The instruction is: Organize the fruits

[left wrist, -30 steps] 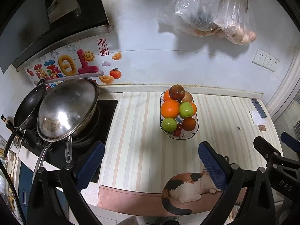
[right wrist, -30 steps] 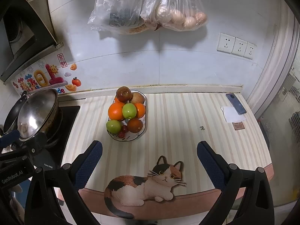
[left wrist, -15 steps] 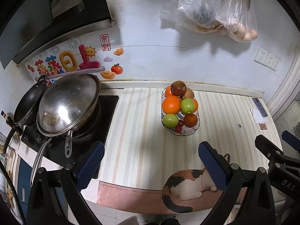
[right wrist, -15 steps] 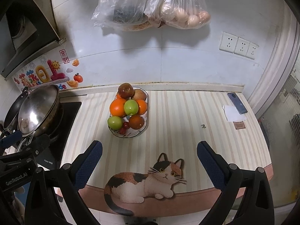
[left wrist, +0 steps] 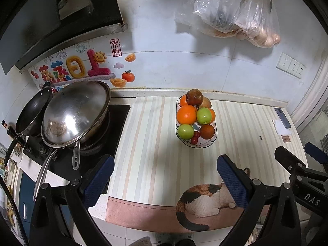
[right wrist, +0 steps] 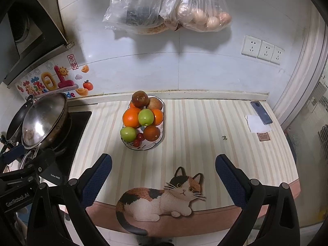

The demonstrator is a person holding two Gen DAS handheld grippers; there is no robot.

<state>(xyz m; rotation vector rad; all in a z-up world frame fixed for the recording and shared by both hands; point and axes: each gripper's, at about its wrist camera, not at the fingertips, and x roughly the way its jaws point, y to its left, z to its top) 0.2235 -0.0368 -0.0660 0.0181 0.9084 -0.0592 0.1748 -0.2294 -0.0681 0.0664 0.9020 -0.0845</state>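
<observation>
Since a second ago both views have slid back and up a little: we see the fruit bowl [left wrist: 195, 141] lower in the left wrist frame and the wall bags higher, though the fruits have not shifted.

Our left gripper [left wrist: 166, 176] has its jaws wide with nothing between them; our right gripper [right wrist: 164, 174] is equally wide and empty. Both hang above the near counter edge, over the cat mat [right wrist: 162, 198] at the bottom centre of the frames.

Outward, at frame centre, the bowl holds every fruit we can find: oranges [right wrist: 130, 117], green apples [right wrist: 146, 117], a dark apple [right wrist: 140, 98] on top, cherries [right wrist: 138, 139] at the front. No fruit lies loose on the striped counter [right wrist: 205, 127].

Judgement: the pile fits either a finished gathering or one awaiting sorting; the slight retreat settles neither.
</observation>
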